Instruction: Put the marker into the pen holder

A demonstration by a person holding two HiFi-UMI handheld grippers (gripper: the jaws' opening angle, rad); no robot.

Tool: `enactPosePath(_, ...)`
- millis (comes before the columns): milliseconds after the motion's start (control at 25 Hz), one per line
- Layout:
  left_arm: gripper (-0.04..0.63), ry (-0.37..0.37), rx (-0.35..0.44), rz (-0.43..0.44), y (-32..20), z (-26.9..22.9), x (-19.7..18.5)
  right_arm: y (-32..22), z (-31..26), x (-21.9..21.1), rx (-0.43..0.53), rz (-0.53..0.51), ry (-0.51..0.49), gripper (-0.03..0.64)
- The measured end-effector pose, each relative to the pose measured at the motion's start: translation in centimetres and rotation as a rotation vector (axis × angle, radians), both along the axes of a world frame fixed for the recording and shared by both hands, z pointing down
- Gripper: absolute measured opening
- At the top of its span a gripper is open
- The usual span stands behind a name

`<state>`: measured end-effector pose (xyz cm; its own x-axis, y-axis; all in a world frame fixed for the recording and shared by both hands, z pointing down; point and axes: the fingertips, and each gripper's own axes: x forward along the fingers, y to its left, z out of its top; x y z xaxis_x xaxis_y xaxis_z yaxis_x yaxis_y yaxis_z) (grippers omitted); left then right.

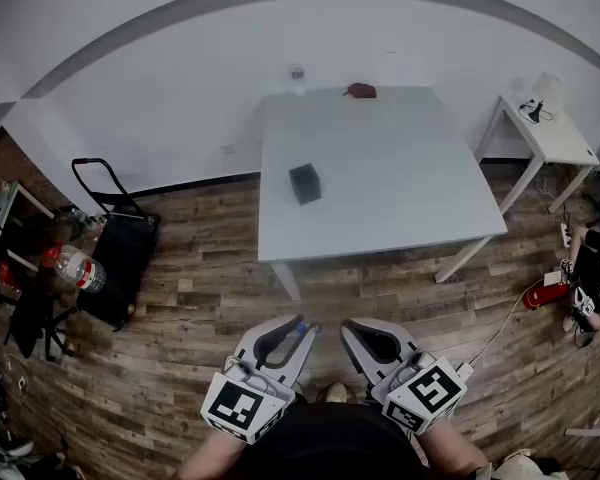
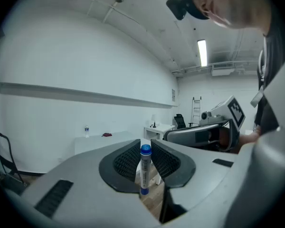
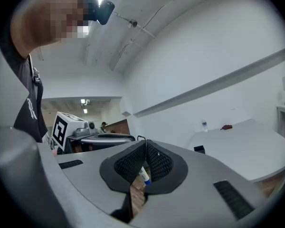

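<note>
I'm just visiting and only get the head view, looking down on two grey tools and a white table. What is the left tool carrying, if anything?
Observer: The left gripper view shows the left tool clamped on a white marker with a blue cap, which stands upright between its jaws.
Operator: And the right one?
Observer: The right gripper view shows the right tool with its jaws together at the tips and nothing gripped.
Operator: Anything in the room that I miss from up here?
Observer: Yes. In the left gripper view a light-coloured ladder stands by the far wall, past the small white side table.
</note>
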<state>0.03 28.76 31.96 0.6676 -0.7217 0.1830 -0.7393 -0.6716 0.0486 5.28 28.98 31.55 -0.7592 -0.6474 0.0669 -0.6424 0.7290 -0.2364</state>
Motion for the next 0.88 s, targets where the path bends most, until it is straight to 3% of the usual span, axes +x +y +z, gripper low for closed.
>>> enactPosePath(480,0.071,0.01,-0.013,-0.009,-2.0,0.6,0.2,-1.5,0.7,0.5,-0.022,0.005,0.002,0.015)
enactPosePath(880,0.071,0.036,-0.034,0.01,-9.1,1.4,-1.0,-7.9,1.6,-0.4,-0.053,0.04,0.027,0.015)
